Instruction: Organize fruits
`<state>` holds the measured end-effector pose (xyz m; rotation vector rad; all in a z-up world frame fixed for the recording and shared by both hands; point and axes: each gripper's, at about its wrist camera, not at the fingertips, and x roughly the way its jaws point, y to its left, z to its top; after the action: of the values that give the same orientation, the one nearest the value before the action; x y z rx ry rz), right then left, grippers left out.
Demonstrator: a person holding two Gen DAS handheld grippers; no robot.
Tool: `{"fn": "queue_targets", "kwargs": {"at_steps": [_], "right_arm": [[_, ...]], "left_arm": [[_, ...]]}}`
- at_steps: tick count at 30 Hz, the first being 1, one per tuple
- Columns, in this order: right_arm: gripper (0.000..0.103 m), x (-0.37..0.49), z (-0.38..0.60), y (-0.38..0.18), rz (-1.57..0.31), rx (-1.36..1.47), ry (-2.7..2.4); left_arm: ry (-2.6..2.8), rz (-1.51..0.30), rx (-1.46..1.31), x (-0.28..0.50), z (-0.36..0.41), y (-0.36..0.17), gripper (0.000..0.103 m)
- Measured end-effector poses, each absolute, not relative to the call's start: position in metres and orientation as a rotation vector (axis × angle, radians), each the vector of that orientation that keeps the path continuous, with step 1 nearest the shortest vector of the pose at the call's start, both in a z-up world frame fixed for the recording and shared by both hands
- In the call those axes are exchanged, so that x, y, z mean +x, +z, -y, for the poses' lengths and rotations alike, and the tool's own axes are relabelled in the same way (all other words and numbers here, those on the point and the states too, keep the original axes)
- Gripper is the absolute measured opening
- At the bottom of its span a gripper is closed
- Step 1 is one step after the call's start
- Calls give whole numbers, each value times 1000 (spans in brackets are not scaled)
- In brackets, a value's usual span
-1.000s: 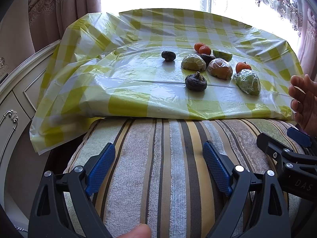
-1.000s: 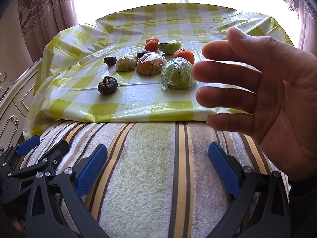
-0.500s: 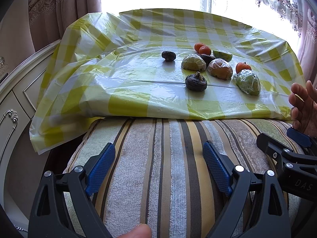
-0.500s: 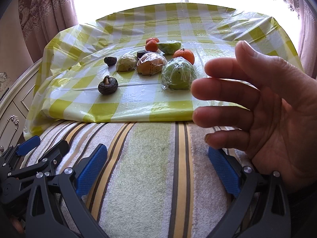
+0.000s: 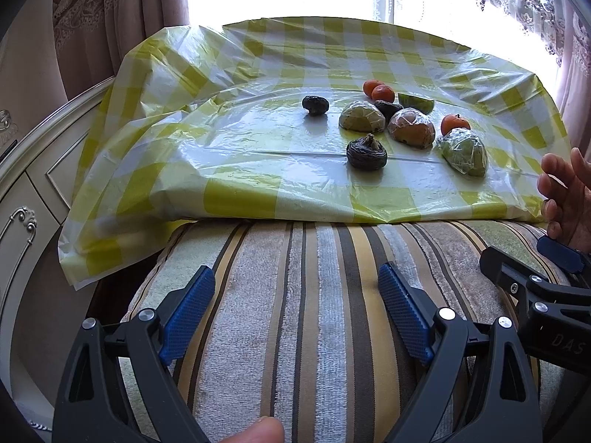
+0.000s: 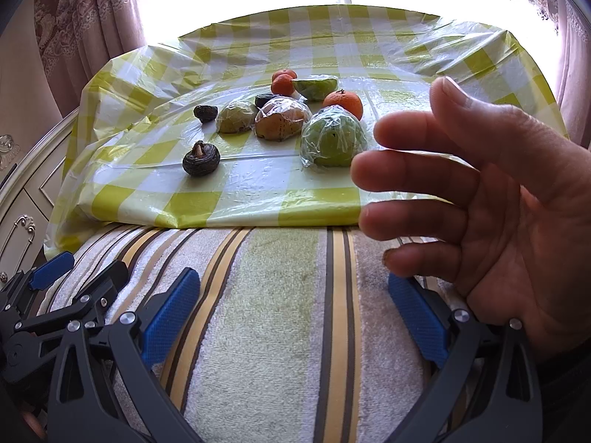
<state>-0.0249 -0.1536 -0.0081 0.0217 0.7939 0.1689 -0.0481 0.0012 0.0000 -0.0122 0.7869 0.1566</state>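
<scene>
Both tools, left tool point(image 5: 295, 310) and right tool point(image 6: 291, 317), sit released over the striped cushion point(image 5: 314, 295); the fruits point(image 6: 280, 118) cluster mid-frame on the checked surface point(image 5: 258, 192). We risk the open hand point(image 6: 498, 199) blocking the wrapped green fruit point(image 6: 332, 140), which could roll.

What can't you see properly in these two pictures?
- Right wrist view: an open hand covers the tablecloth's right part and the right gripper's right finger tip.
- Both views: the bright window washes out everything outside.
- Both views: cling film blurs the wrapped green fruit and wrapped brown fruit, so their kinds are unclear.
- Both views: one dark fruit sits mostly hidden behind the wrapped ones.
- Left wrist view: the hand is cut off by the right edge.
</scene>
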Motion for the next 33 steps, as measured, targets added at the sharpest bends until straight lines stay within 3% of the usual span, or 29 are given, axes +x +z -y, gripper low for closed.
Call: {"fn": "queue_targets", "kwargs": {"at_steps": [33], "right_arm": [[102,-27,153,-7,-793,24,173]], "left_arm": [[178,-768,18,-52,5,0,88]]}}
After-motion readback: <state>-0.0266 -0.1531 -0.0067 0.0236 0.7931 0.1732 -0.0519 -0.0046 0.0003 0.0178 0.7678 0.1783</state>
